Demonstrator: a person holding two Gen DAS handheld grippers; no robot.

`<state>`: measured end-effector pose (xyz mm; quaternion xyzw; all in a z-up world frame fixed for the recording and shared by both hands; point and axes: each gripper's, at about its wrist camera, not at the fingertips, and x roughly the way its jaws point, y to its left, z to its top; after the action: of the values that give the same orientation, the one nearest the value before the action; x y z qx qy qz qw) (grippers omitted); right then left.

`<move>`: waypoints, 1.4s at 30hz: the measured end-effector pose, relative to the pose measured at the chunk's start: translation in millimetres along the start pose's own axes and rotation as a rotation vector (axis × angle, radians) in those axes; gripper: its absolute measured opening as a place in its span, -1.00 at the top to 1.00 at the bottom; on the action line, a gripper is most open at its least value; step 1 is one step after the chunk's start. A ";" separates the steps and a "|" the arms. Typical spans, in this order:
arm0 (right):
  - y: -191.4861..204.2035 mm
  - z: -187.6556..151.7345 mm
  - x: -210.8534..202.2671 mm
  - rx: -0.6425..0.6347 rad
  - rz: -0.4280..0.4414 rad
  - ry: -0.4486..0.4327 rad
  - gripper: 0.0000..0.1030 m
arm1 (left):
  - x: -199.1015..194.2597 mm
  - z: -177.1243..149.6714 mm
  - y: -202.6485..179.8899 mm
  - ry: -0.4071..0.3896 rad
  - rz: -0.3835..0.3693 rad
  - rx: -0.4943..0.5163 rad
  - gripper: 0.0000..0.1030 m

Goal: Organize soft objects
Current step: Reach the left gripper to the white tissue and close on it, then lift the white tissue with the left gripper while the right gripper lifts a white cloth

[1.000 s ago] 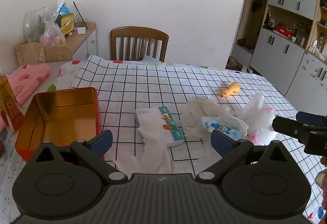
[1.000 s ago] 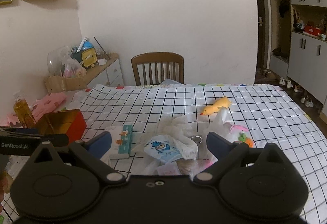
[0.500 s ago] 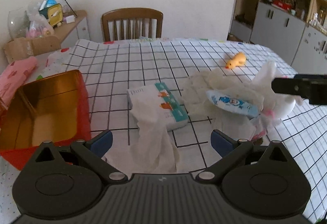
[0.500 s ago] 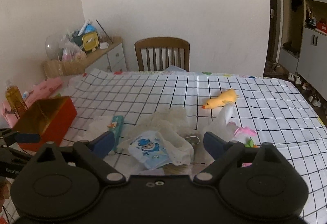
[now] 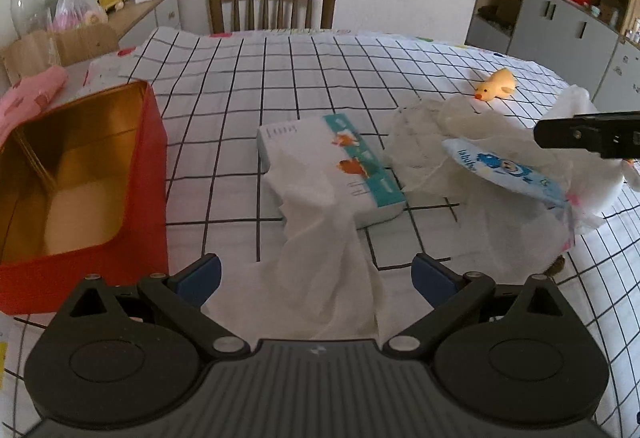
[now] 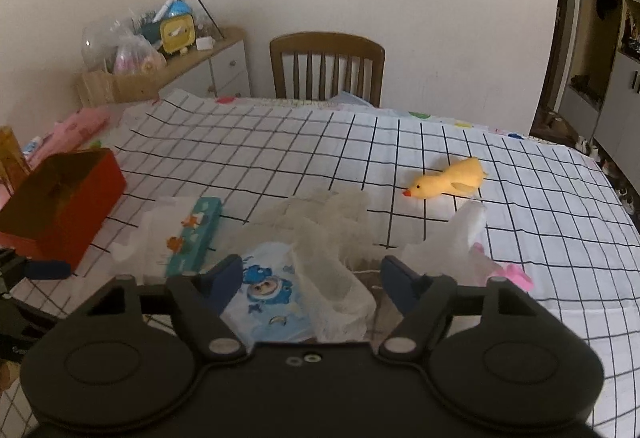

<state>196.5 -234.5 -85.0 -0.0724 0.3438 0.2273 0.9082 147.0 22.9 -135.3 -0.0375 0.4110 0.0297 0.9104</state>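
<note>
While the left tongs (image 5: 316, 272) stay apart over the tissue (image 5: 320, 258), the right tongs (image 6: 312, 278), still apart, have been closing around the wipes packet (image 6: 268, 298).

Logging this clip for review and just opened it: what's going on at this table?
A person holds tongs in each hand over a checked tablecloth strewn with soft things. The left tongs hang open above a white tissue trailing from a tissue pack. The right tongs, jaws just narrowing, straddle a blue cartoon-printed packet and gauzy white cloth; nothing is gripped yet. The red tin sits open, the yellow duck untouched.
</note>
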 end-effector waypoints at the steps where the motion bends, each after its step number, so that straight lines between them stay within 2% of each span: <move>1: -0.1 2.3 4.7 -0.009 -0.001 0.004 -0.35 | 1.8 -0.1 -0.1 0.004 -0.001 0.003 -0.97; 2: 0.5 4.4 9.2 -0.018 -0.005 0.011 -0.34 | 4.3 0.5 -0.4 0.008 -0.002 0.006 -0.96; 5: 1.7 9.8 22.6 -0.037 -0.015 0.045 -0.14 | 9.6 1.1 -0.5 0.022 0.000 0.009 -0.85; 8: 1.9 9.8 29.8 -0.034 -0.008 0.078 -0.05 | 14.0 1.3 -0.1 0.036 0.003 0.012 -0.63; 10: 2.0 7.4 32.2 -0.035 -0.018 0.090 0.09 | 17.9 1.6 1.0 0.051 0.006 0.008 -0.47; 14: -0.8 5.4 35.7 -0.017 -0.043 0.099 0.14 | 22.6 4.1 1.6 0.067 0.023 0.000 -0.31; 19: -2.4 4.9 35.4 -0.021 -0.052 0.091 0.53 | 22.8 7.4 1.7 0.068 0.040 -0.004 0.05; 23: -1.6 4.8 31.2 -0.036 -0.077 0.067 0.66 | 22.4 8.9 2.9 0.071 0.040 -0.009 0.30; 26: -1.3 5.8 26.6 -0.046 -0.089 0.041 0.78 | 21.6 8.9 3.6 0.072 0.034 -0.008 0.54; 27: -1.7 6.4 25.0 -0.044 -0.088 0.035 0.82 | 21.3 9.0 3.6 0.073 0.027 -0.006 0.69; 28: -2.6 7.0 22.6 -0.041 -0.088 0.026 0.87 | 20.8 9.1 3.8 0.073 0.021 -0.005 0.74; 34: -5.2 10.7 6.2 -0.036 -0.094 -0.029 0.96 | 13.0 9.1 3.5 0.057 0.018 0.003 0.84; 42: -7.4 22.3 -25.2 -0.018 -0.079 -0.116 0.97 | -8.8 14.2 3.4 0.007 -0.004 0.002 0.88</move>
<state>196.5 -243.8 -51.8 -0.0806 0.2854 0.1983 0.9342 151.6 27.4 -119.5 -0.0373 0.4140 0.0276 0.9091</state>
